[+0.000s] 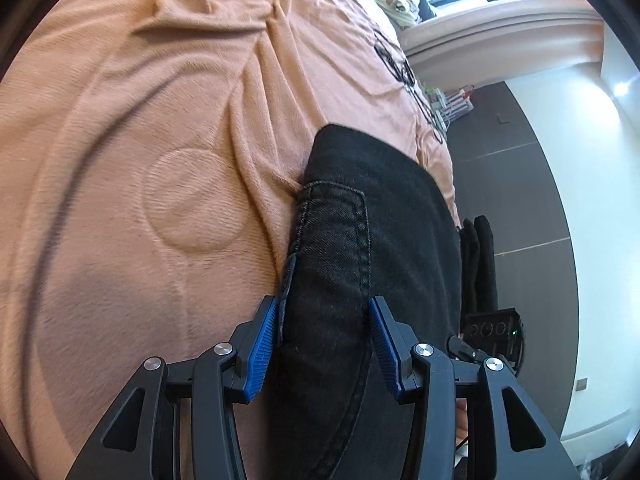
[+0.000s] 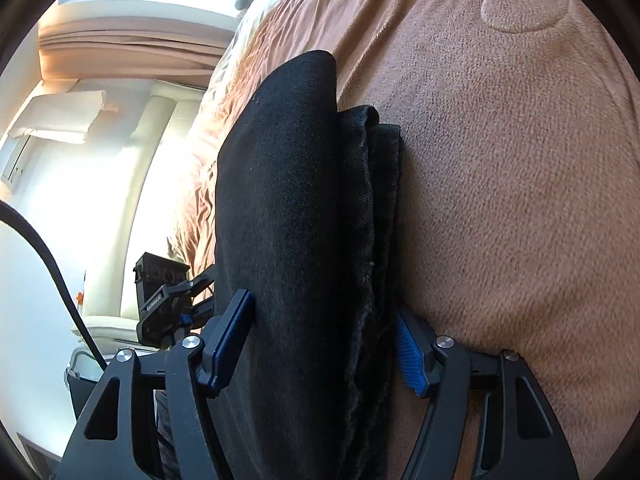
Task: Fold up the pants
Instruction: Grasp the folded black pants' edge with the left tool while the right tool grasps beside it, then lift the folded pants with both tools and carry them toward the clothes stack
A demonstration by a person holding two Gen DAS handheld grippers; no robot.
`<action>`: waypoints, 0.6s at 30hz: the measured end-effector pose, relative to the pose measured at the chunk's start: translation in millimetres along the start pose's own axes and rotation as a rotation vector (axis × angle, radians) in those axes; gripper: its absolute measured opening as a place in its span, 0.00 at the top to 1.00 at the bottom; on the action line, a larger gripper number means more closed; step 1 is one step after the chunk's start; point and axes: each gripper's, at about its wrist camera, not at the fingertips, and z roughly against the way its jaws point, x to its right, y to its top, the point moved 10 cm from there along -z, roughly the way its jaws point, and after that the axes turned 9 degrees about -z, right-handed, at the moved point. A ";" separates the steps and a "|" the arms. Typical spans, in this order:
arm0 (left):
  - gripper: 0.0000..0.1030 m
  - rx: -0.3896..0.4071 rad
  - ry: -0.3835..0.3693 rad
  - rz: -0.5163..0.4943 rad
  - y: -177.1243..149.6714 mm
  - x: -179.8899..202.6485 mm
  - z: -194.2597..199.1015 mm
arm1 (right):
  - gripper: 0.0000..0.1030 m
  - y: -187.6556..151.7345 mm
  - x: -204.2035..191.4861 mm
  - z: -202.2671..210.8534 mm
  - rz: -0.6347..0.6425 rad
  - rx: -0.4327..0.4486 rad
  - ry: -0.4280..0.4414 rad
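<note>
Both tongs clamp thick folded black denim pants (image 1: 360, 240), bundle over orange fleece blanket (image 1: 140, 200) near bed edge. Left tongs (image 1: 324, 344), right tongs (image 2: 320, 344): uneven lowering could spill layers; stack may slide floorward.

Black denim pants (image 1: 360, 240) with tonal seam stitching, between the blue ribbed pads (image 1: 262, 354) of the black left claw (image 1: 324, 344). Beyond it, peach-orange bed blanket (image 1: 120, 160) with embossed circle motif. Same black cloth, plain-weave, within black-and-blue right claw (image 2: 324, 344); cream walls (image 2: 120, 184) left of it.
</note>
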 end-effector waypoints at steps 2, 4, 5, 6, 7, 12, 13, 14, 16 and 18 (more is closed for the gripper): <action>0.53 -0.008 -0.005 0.001 0.3 0.4 -6.2 | 0.42 1.8 0.9 -1.8 0.001 -0.005 -0.001; 0.53 -0.009 -0.012 0.003 0.9 -0.4 -7.1 | 0.43 1.4 -0.7 -1.8 0.004 -0.008 -0.002; 0.53 -0.008 -0.015 0.005 1.3 -0.9 -6.8 | 0.43 2.3 -1.6 -4.3 0.007 -0.011 0.000; 0.53 -0.008 -0.018 0.008 0.5 -0.9 -5.9 | 0.43 1.6 -2.3 -1.8 0.008 -0.011 0.001; 0.53 -0.007 -0.013 0.010 -0.7 -1.1 -4.8 | 0.44 2.5 -2.6 -3.1 0.009 -0.012 0.002; 0.61 0.011 0.019 -0.024 -5.4 8.3 8.9 | 0.69 2.8 -10.8 -2.8 0.039 0.013 0.011; 0.62 0.016 0.026 -0.038 -5.5 12.5 12.0 | 0.71 2.0 -15.2 -3.0 0.063 0.024 0.002; 0.63 0.020 0.030 -0.047 -5.4 14.4 14.5 | 0.73 0.4 -18.8 -1.4 0.084 0.034 -0.007; 0.64 0.032 0.036 -0.065 -6.1 22.1 21.2 | 0.75 -2.8 -26.2 2.2 0.113 0.051 -0.006; 0.65 0.044 0.036 -0.078 -7.2 28.1 27.6 | 0.76 -5.9 -31.4 4.0 0.134 0.060 -0.002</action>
